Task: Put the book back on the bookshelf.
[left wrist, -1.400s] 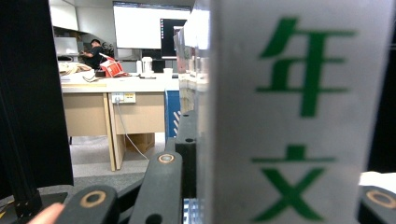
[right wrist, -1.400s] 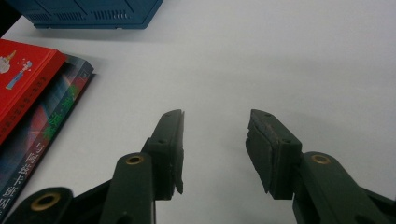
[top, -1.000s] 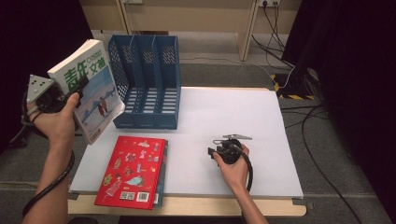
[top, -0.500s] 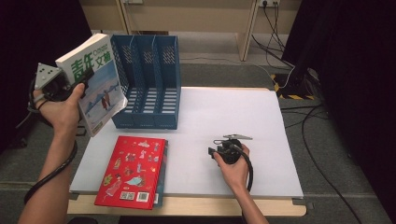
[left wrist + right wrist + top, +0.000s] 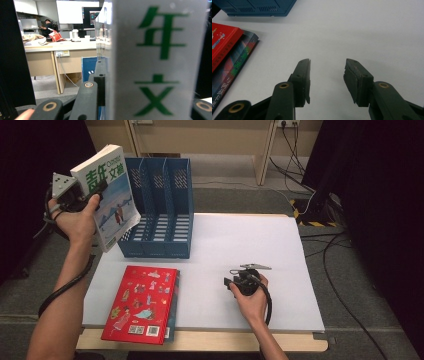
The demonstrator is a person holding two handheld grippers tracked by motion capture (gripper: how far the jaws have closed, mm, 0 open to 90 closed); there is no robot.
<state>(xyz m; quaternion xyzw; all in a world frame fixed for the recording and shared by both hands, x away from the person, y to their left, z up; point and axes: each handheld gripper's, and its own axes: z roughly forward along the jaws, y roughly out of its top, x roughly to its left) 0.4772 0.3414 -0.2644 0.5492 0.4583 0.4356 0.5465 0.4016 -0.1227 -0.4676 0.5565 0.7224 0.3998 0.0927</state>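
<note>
From above, your left tool [image 5: 75,195] is clamped on the white book [image 5: 107,195] with green characters, holding it upright in the air just left of the blue file rack [image 5: 160,210]. Your right tool [image 5: 240,282] rests on the white counter [image 5: 260,245], right of the red book [image 5: 142,302].

Along the left tool [image 5: 107,75], the white book's cover [image 5: 160,60] sits between the jaws, one black jaw pressed against it.

Along the right tool [image 5: 327,77], the jaws stand apart with nothing between them, above bare counter [image 5: 362,30]; the red book [image 5: 222,42] lies on a darker book [image 5: 237,62] at the left.
</note>
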